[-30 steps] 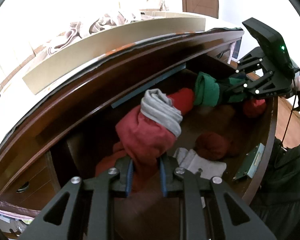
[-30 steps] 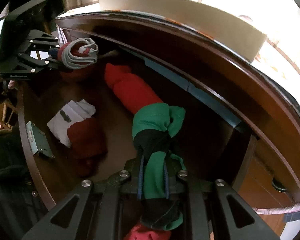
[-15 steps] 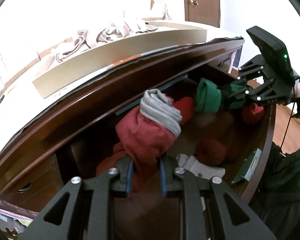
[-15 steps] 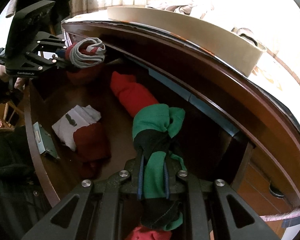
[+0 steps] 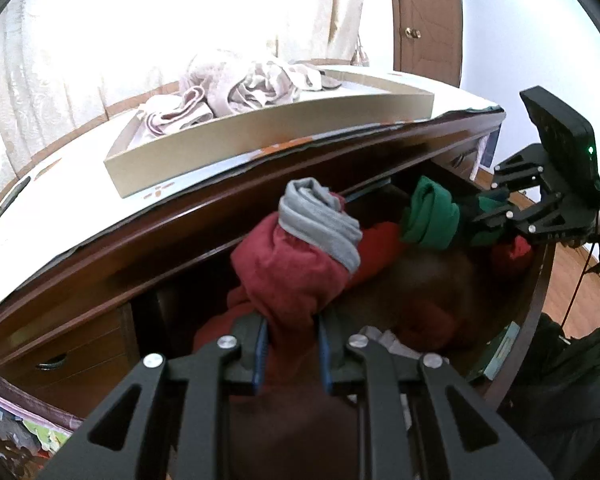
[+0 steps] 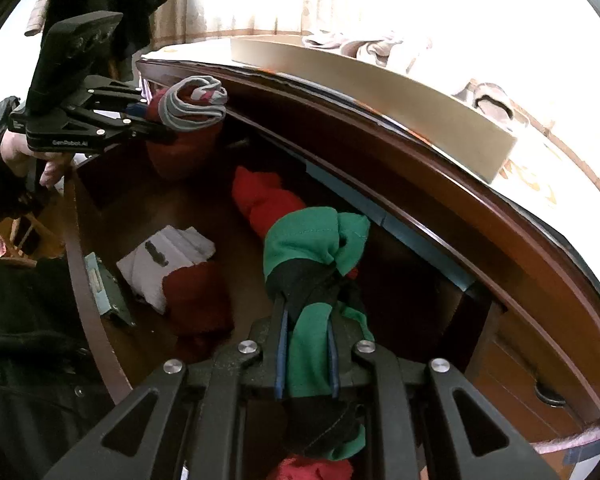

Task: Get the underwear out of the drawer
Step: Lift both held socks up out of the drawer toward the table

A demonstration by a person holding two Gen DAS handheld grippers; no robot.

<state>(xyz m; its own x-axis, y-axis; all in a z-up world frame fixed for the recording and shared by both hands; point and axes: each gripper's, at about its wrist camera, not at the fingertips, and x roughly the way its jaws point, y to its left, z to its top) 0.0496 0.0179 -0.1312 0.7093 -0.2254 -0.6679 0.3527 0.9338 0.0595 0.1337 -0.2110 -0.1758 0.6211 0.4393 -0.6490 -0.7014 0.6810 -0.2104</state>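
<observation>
Bright curtained window behind a dark wooden dresser (image 5: 148, 240); its top carries a shallow beige tray (image 5: 260, 140) with pale pinkish cloth (image 5: 252, 88) heaped in it. A brown door (image 5: 428, 20) stands at the far right.

Drawer (image 6: 80, 272) is pulled open below the dresser top. Two rolls of underwear are lifted above it:
- maroon roll with grey band (image 5: 300, 256), clamped between the blue pads of the left gripper (image 5: 292, 356); jaws closed tight on the cloth, roll sticking up and forward.
- green-and-black roll (image 6: 312, 264), pinched the same way in the right gripper (image 6: 306, 356); jaws fully closed on it, a red scrap hanging below.

Left in the drawer: a bright red roll (image 6: 264, 200) along the back wall, a dark red bundle (image 6: 196, 300) partly lying on a white folded piece (image 6: 168, 256) near the front.

Person's hand (image 6: 20, 156) grips the left tool's handle; dark sleeve at the drawer front.
</observation>
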